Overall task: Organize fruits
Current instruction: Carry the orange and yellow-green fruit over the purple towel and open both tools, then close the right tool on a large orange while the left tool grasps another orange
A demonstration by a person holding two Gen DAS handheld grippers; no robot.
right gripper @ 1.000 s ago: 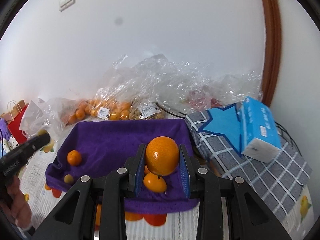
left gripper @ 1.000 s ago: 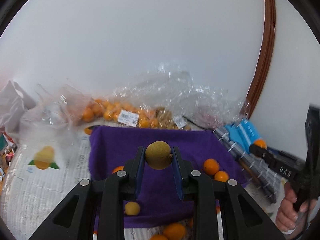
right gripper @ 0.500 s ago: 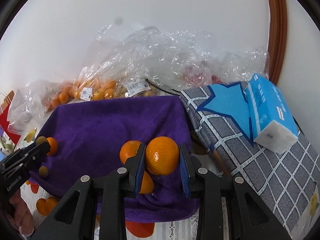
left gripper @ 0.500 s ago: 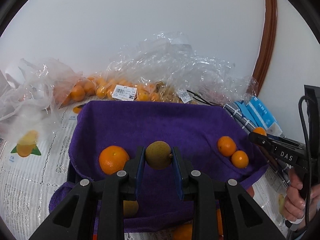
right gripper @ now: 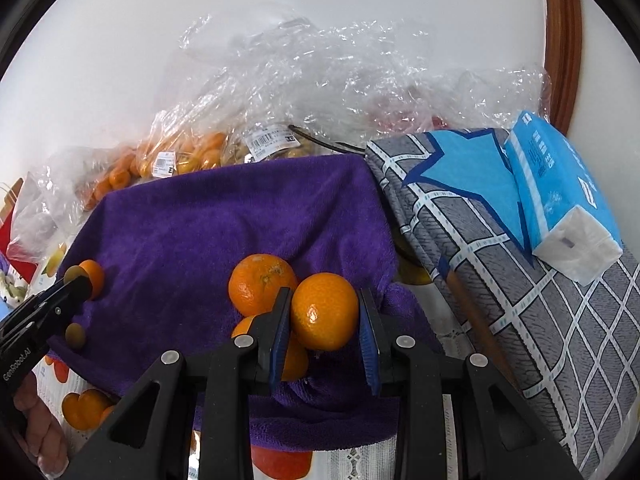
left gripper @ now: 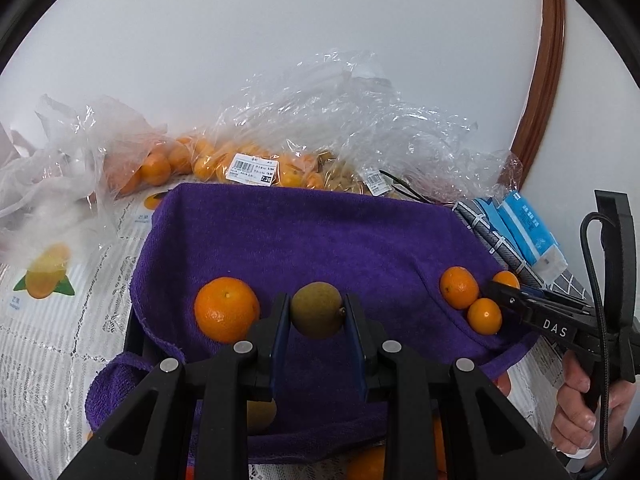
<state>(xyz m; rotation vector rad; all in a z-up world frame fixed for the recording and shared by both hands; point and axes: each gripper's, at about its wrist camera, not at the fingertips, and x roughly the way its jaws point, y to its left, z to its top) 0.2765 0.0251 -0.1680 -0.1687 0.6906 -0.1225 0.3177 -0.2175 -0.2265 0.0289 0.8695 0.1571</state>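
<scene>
In the left wrist view the left gripper (left gripper: 317, 312) is closed on a brownish-green fruit (left gripper: 316, 309), pinched between its two blue pads above the purple towel (left gripper: 320, 240). A large orange (left gripper: 226, 309) lies on the towel just to the left of that gripper, and two smaller oranges (left gripper: 459, 287) sit touching near the towel's right edge, beside the tip of the other gripper. In the right wrist view the right gripper (right gripper: 325, 312) clamps an orange (right gripper: 324, 310) of its own, held over the towel's near right corner with another loose orange (right gripper: 262, 284) just behind and to its left. Only this view shows the whole grey checked cloth (right gripper: 520, 264) with its blue star and the blue tissue pack (right gripper: 560, 196) lying on it; the left view alone shows the lace-patterned worktop (left gripper: 48, 344) cover.
</scene>
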